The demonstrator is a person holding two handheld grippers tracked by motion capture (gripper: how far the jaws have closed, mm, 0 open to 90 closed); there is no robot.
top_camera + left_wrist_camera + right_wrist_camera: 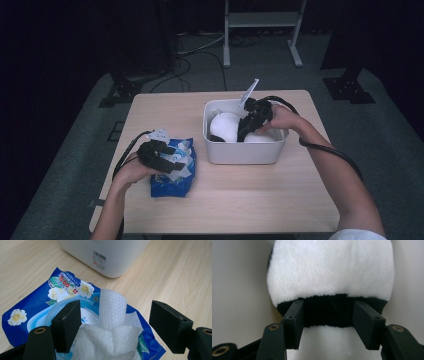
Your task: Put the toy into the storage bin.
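A blue wet-wipe packet with flower print lies at the table's left front. A white wipe sticks up from its opening. My left gripper hovers over it, open, the bunched wipe between its jaws and the right jaw clear of it. A white bin stands mid-table and holds a black-and-white plush toy. My right gripper reaches down into the bin, its jaws standing apart on either side of the toy's black fur band.
The wooden table has bare room in front of the bin and to its right. A barcode label is stuck on the bin's wall. Behind the table stand a white frame and black stands on the grey floor.
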